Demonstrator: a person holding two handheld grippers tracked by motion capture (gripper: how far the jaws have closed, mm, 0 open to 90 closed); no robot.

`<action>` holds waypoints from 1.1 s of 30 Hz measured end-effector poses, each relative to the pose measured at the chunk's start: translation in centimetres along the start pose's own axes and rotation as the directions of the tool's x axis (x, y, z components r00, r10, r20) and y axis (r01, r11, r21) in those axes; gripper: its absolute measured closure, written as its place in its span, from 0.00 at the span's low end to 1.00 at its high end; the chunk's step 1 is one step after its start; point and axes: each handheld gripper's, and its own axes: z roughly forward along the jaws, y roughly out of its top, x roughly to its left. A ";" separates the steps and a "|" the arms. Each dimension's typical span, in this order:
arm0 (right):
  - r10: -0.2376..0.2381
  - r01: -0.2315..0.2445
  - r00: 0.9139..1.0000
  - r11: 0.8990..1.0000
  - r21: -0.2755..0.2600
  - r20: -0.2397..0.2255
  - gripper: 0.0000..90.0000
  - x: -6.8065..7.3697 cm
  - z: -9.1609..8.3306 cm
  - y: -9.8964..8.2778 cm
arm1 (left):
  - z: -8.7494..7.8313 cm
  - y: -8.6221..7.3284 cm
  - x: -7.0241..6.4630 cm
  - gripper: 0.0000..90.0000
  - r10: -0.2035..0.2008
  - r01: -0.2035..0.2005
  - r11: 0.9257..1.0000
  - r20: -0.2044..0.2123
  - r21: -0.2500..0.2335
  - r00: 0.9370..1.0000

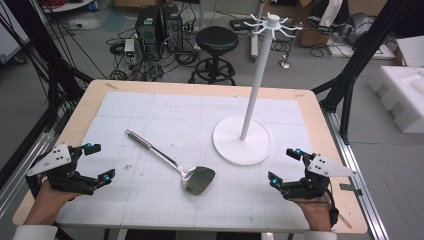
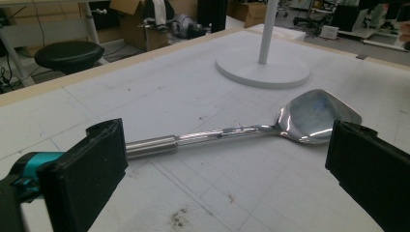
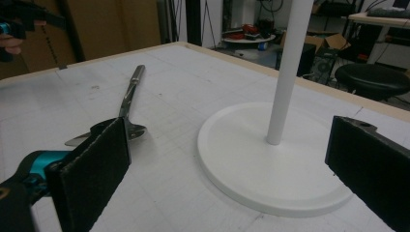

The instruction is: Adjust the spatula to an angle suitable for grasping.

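Note:
A steel spatula point(image 1: 172, 162) lies flat on the white mat, handle toward the far left, blade point(image 1: 198, 180) toward the near middle. A white stand point(image 1: 242, 140) with a round base, a tall pole and hooked arms on top point(image 1: 272, 22) rises right of it. My left gripper point(image 1: 100, 162) hovers at the near left edge, open and empty; in its own view the spatula point(image 2: 241, 130) lies ahead between the jaws. My right gripper point(image 1: 285, 167) is at the near right, open and empty, facing the stand's base point(image 3: 270, 164) and the spatula point(image 3: 126, 104).
The wooden table point(image 1: 320, 120) carries a white gridded mat point(image 1: 165, 112). Behind it on the floor stand a black stool point(image 1: 216, 42), computer towers point(image 1: 159, 25) and loose cables. White foam blocks point(image 1: 405, 95) lie to the right.

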 end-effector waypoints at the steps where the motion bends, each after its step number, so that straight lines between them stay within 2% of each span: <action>1: 0.000 0.000 1.000 1.000 0.001 -0.003 0.02 0.1 0.0 0.0 | 0.0 0.0 0.0 0.02 -0.003 0.003 1.000 0.001 -0.002 1.000; 7: 0.010 -0.010 1.000 1.000 -0.001 -0.010 0.02 -0.2 0.1 -0.2 | -0.1 -0.1 0.2 0.02 -0.010 0.010 1.000 -0.010 0.000 1.000; 9: 0.017 -0.017 1.000 1.000 0.007 -0.005 0.02 -0.2 0.1 -0.3 | 0.0 -0.3 0.1 0.02 -0.003 0.003 1.000 -0.006 0.014 1.000; 14: -0.011 0.011 1.000 1.000 0.007 -0.004 0.02 0.1 0.2 0.3 | 0.1 -0.2 0.1 0.02 -0.007 0.008 1.000 -0.030 0.016 1.000; 16: -0.012 0.012 1.000 1.000 0.012 -0.008 0.02 0.1 0.2 0.2 | 0.2 -0.3 0.2 0.02 -0.019 0.020 1.000 -0.016 0.021 1.000; 19: -0.002 0.002 1.000 1.000 0.020 -0.011 0.02 0.0 0.4 -0.1 | 0.4 -0.5 0.3 0.02 -0.020 0.021 0.999 -0.023 0.040 1.000; 23: 0.002 -0.002 1.000 1.000 0.018 -0.009 0.02 0.0 0.2 -0.1 | 0.6 -0.3 0.1 0.02 -0.033 0.034 0.998 -0.010 0.053 0.999; 24: 0.002 -0.001 1.000 1.000 0.020 -0.009 0.02 0.0 0.2 -0.1 | 0.8 0.1 0.0 0.02 -0.027 0.027 0.998 -0.001 0.063 1.000; 26: -0.013 0.013 1.000 1.000 0.020 -0.008 0.02 -0.1 0.2 0.0 | 1.1 0.8 -0.1 0.02 -0.033 0.033 0.997 -0.008 0.066 0.999; 28: -0.006 0.006 1.000 1.000 0.020 -0.007 0.02 -0.2 0.3 0.0 | 1.3 1.6 -0.3 0.02 -0.014 0.015 0.998 -0.016 0.056 1.000; 30: -0.005 0.005 1.000 1.000 0.018 -0.007 0.02 -0.4 0.3 -0.1 | 1.8 2.4 -0.2 0.02 -0.012 0.012 0.999 -0.001 0.051 1.000; 33: 0.001 -0.001 1.000 1.000 0.019 -0.010 0.02 -0.4 0.3 -0.2 | 2.4 3.2 0.1 0.02 -0.005 0.004 0.997 0.009 0.078 1.000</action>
